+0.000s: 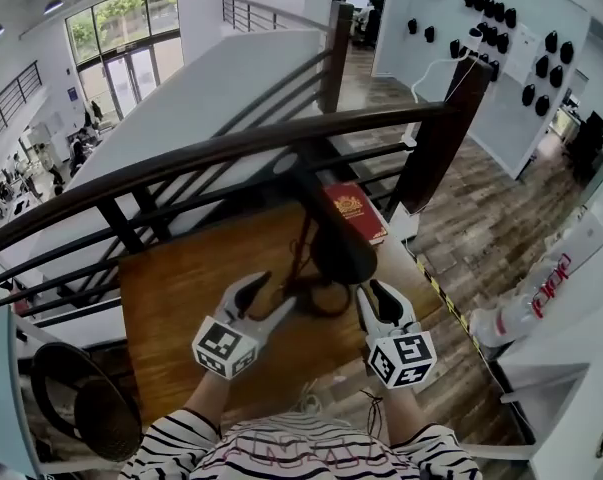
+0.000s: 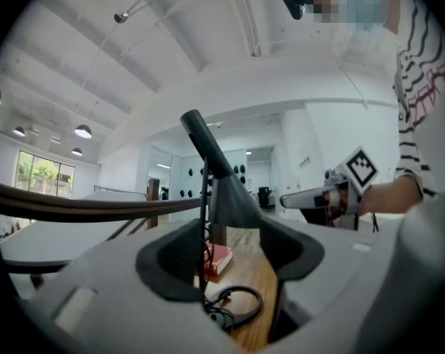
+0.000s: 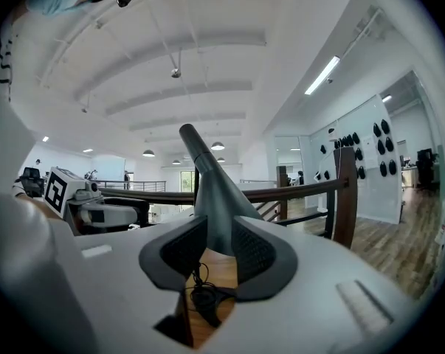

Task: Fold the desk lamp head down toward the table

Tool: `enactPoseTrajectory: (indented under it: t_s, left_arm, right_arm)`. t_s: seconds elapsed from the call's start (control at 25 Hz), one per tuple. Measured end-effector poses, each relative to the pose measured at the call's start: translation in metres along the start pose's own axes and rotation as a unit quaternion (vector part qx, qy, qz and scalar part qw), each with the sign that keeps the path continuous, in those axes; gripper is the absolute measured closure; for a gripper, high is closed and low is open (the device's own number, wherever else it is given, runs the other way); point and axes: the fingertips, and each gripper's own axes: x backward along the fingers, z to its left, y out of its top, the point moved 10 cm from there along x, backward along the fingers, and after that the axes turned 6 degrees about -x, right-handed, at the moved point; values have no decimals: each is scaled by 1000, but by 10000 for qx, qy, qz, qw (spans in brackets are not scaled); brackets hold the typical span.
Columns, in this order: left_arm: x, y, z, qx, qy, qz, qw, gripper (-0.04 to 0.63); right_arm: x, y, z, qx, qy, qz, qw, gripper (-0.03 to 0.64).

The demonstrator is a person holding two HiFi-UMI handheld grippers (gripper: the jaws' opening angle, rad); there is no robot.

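The desk lamp stands on a wooden table with its dark cone-shaped head raised on a thin stem. A black cable loops at its foot. My right gripper is at the head's right side. In the right gripper view the cone fills the gap of that gripper, and both pads lie against its flanks. My left gripper is on the lamp's left, open. In the left gripper view the thin stem runs through the wide gap of that gripper, with the cone just beyond.
A red book lies at the table's far edge, behind the lamp. A dark wooden railing runs right behind the table above an open drop. A round black stool is at lower left, and a white machine stands to the right.
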Motion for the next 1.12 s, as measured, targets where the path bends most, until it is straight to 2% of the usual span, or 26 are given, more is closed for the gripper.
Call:
enactPoseTrajectory:
  t_s: [0.16, 0.44, 0.88, 1.12]
  left_arm:
    - [23, -2, -2, 6, -172, -45, 9998, 403]
    - [59, -10, -10, -193, -381, 49, 9991, 436]
    - [116, -22, -9, -9, -262, -107, 9996, 591]
    - [141, -29, -16, 124, -387, -131, 9991, 592]
  right_arm:
    - [13, -7, 28, -34, -85, -164, 9998, 550]
    - [31, -31, 72, -176, -181, -217, 9994, 615]
    - [55, -60, 129, -401, -439, -122, 9982, 615]
    - [67, -74, 156, -525, -550, -64, 9971, 615]
